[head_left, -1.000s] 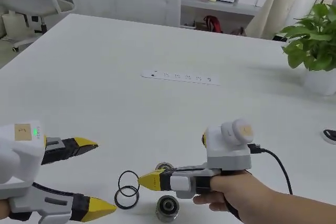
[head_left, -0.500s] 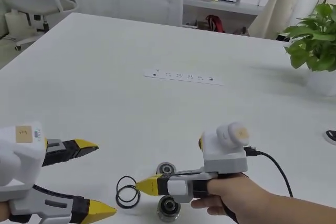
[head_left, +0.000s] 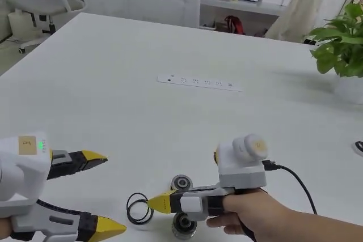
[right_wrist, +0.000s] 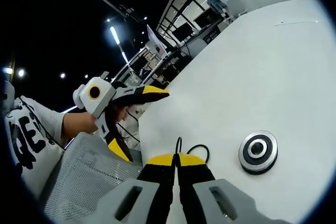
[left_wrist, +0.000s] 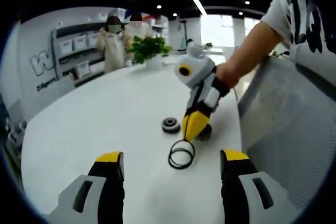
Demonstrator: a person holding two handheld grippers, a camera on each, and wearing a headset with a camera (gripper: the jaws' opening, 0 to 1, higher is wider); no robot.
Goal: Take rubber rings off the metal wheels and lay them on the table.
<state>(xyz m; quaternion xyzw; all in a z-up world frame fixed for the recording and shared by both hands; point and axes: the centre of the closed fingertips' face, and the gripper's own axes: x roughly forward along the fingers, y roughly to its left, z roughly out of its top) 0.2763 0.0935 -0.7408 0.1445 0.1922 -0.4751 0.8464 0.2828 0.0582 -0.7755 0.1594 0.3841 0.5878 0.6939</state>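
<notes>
Right gripper (right_wrist: 177, 156): jaws pressed together, tips at the bottom centre of its own view, held low to the table (head_left: 170, 123) and right at the rubber rings (head_left: 139, 208). We cannot tell whether a ring is nipped between them or merely touched. We judge the low, flat hold to be for laying a ring down rather than dropping it

Rubber rings: two thin black loops, overlapping, flat on the table at the bottom of the head view, left of centre

Metal wheels: upper wheel (head_left: 181, 183) just right of the rings, standing free; lower wheel (head_left: 184, 226) at the bottom edge, partly under the right gripper. Whether either carries a ring we cannot make out

Left gripper (head_left: 113, 194): lower left of the head view, jaws wide apart, holding nothing, tips pointed towards the rings. We take it as held clear, ready to steady a wheel

Power strip (head_left: 195, 81): upper centre, well apart from the work
</notes>
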